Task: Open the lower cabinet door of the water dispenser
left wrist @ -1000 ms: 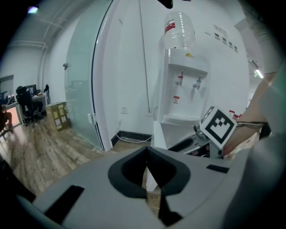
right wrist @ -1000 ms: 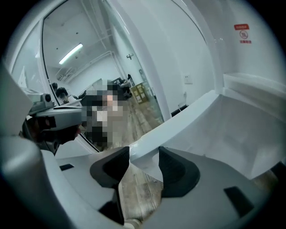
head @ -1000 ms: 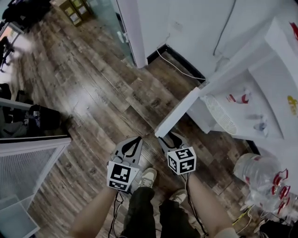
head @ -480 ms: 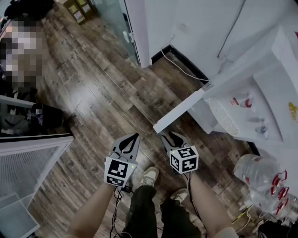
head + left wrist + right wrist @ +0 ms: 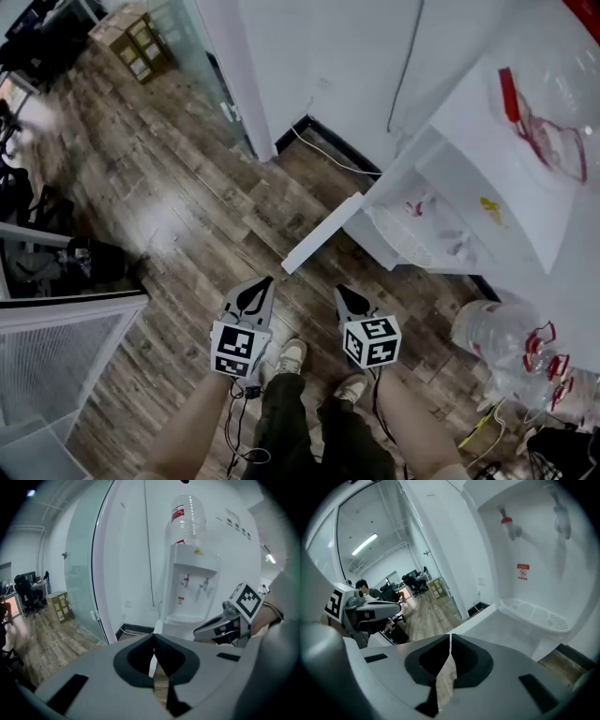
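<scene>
Right fingers (image 5: pixel 352 305), closing empty, drew back from cabinet door (image 5: pixel 323 232) (open).

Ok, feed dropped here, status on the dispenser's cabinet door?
Left hand-held gripper shut, empty; right hand-held gripper closing, empty. Lower cabinet door open, not held. Nothing blocking it.

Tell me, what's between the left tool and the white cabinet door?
Only bare wooden floor lies between the left tool and the swung-open cabinet door. The head view shows that gap.

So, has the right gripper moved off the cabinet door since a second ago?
Yes: the right gripper has backed off the free edge of the open cabinet door, toward the shoes, jaws closing on nothing.
</scene>
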Motion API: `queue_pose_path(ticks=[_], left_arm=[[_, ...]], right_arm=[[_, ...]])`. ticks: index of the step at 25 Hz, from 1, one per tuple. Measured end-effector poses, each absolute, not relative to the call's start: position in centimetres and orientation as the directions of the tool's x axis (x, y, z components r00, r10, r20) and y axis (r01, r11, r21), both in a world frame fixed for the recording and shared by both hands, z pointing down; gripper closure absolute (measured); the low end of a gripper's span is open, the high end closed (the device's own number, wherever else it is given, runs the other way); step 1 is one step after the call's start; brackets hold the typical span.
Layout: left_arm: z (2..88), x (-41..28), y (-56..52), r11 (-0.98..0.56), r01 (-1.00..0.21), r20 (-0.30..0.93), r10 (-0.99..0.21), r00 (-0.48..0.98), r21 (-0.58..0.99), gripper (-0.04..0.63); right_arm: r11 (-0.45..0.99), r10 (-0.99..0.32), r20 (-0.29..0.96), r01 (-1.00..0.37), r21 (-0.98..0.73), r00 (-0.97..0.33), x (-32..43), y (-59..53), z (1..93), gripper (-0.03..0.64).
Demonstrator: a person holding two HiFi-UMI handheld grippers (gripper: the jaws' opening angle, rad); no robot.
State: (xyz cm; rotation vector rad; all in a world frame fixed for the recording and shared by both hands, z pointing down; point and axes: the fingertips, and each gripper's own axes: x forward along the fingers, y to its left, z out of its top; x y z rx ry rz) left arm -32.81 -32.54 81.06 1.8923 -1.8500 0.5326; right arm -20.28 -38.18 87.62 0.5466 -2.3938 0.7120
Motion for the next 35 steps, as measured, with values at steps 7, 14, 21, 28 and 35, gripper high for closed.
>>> queue_pose_path(ticks=[7,14,21,28,35], left_arm=[[72.9,-29.7,-33.7,-0.072,-0.997,0.54,-0.838,0.076,0.028,0.589],[64.5,-25.8,-35.3,-0.13,-0.991,0.511,-0.851,0.12,0.016,0.589],[55.8,-21.6,-36.8,-0.167,-0.986,0.452,-0.879,0.154,0.011,0.589],[47.2,-17.3,-37.9,-0.223,-0.975,0.389,-0.899,0.201,-0.014,0.589],[38.9,-13.5,-38.2,-0.261,-0.962,0.317,-0.922,0.224,-0.079,0.589]], right_arm=[[0.792,-0.298,0.583,-0.537,-0.291,-0.756,-15.4,-40.3,77.0,0.607],[0.77,-0.382,0.533,-0.579,-0.269,-0.755,-9.2,-40.8,67.6,0.611],[0.724,-0.509,0.448,-0.647,-0.239,-0.735,-3.4,-41.1,57.4,0.611],[0.711,-0.606,0.334,-0.68,-0.181,-0.722,1.4,-42.1,46.3,0.611],[0.703,-0.671,0.218,-0.702,-0.116,-0.708,6.0,-41.2,36.5,0.611]])
